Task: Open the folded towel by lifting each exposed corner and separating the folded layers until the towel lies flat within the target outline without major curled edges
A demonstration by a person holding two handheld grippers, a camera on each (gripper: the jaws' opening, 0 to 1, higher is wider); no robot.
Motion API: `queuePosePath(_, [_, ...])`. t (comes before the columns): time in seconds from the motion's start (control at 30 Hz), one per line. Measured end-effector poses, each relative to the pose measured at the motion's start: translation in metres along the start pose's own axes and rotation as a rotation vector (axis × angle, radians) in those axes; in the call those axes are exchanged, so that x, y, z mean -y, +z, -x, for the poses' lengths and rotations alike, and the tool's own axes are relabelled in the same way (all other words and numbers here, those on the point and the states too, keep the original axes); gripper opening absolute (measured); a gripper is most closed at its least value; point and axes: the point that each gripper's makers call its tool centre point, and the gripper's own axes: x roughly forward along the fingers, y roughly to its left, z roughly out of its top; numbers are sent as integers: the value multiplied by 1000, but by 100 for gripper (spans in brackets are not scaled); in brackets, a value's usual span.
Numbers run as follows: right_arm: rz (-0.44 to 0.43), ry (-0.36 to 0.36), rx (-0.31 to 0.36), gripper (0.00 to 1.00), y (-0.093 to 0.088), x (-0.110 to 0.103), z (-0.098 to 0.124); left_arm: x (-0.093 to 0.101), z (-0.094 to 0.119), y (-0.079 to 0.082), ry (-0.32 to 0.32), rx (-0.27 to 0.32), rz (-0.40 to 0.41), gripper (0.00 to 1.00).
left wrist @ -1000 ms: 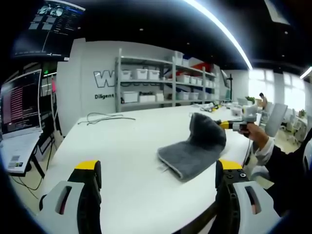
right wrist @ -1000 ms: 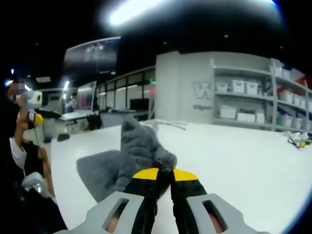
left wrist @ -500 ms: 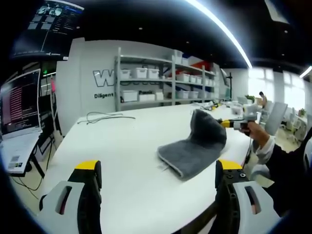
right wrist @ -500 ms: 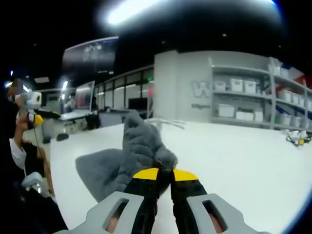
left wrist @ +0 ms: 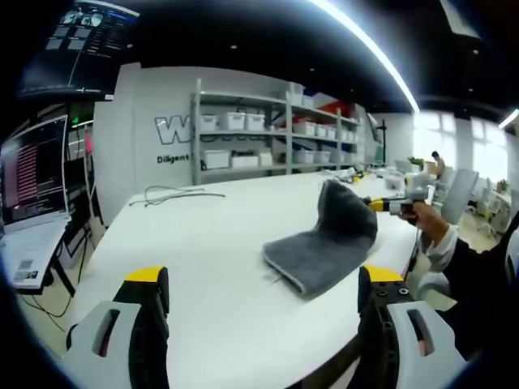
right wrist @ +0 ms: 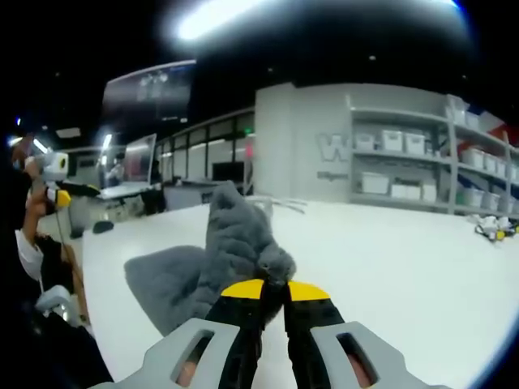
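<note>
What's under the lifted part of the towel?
Bare white table shows beside the towel; the space beneath the flap raised by the right gripper is hidden.

One grey towel, one white table, one shelving unit — two grippers, left and right.

The room is bright and evenly lit from a long ceiling light strip, which flares into a blown-out white smear in my right gripper view, while windows glare at the far right of my left gripper view. The white table reflects softly with faint shadows, and the right gripper view is slightly hazy. Straight lines bow hard toward the edges.
</note>
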Motion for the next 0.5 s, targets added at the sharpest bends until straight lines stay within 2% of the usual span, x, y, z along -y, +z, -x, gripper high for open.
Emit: queuePosePath(0.5, [-4, -11, -6, 5, -2, 5, 5, 2, -1, 0, 1, -1, -1, 95])
